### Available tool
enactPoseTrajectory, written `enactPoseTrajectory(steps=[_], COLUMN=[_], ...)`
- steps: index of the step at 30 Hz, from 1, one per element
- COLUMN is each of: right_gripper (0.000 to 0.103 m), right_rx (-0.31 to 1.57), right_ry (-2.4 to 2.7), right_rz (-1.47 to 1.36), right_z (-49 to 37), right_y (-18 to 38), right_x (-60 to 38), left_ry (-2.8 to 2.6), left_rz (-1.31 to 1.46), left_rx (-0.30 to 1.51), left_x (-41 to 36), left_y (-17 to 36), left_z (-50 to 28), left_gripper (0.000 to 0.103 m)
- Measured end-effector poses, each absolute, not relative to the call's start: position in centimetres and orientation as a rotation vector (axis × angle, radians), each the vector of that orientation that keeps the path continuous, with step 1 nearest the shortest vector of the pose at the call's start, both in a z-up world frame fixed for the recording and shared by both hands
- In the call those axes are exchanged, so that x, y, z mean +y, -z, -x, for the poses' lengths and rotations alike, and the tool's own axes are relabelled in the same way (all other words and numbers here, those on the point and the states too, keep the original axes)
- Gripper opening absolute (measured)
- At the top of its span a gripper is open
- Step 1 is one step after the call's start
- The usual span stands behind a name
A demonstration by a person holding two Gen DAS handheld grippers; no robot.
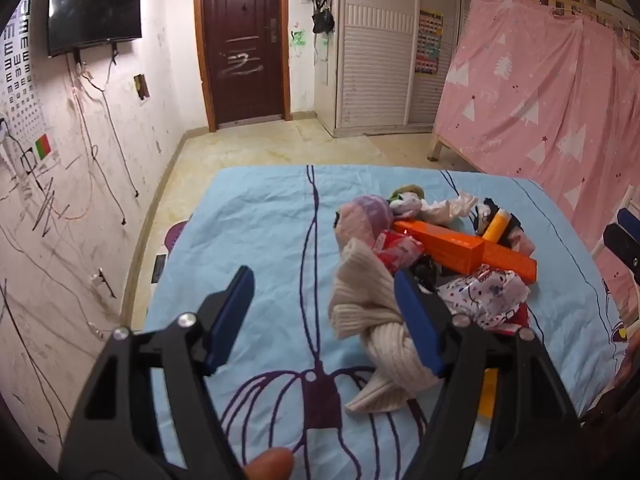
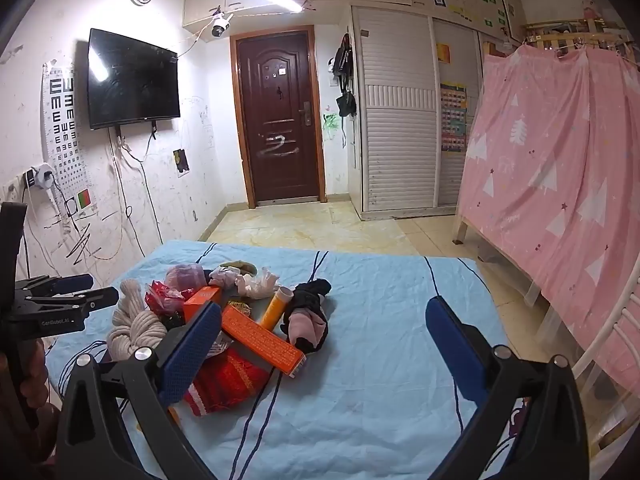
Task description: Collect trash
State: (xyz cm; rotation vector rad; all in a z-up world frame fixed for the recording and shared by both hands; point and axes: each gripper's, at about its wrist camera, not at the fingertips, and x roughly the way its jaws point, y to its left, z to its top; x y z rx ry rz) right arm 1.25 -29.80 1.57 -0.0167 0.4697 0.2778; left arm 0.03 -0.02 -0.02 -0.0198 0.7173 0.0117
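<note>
Trash pile [image 2: 240, 320], with 2 orange boxes [image 2: 262, 340] and a yellow tube [image 2: 274, 308], lies on the blue bedsheet [image 2: 380, 380]; left gripper [image 1: 324, 312] and right gripper [image 2: 320, 344] fingers both spread apart, holding nothing.

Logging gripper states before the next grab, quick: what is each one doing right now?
Left gripper: open, holding nothing, above the blue sheet beside the cream knit sock.
Right gripper: open, holding nothing, near the trash pile.
</note>
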Motion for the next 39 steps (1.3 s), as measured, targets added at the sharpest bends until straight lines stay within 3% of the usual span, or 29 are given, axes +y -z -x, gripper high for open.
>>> enactPoseTrajectory(steps=[39], right_gripper=[0.095], right_rx=[0.464], right_ry=[-0.278], right_rz=[0.035], right_z=[-1.15], right_y=[-1.42], right_x=[-29.3], left_ry=[-0.018], left_rz=[0.012], left_rx=[0.715], left_x=[0.02], left_y=[-0.2], left_z=[0.12], left_gripper=[0.071])
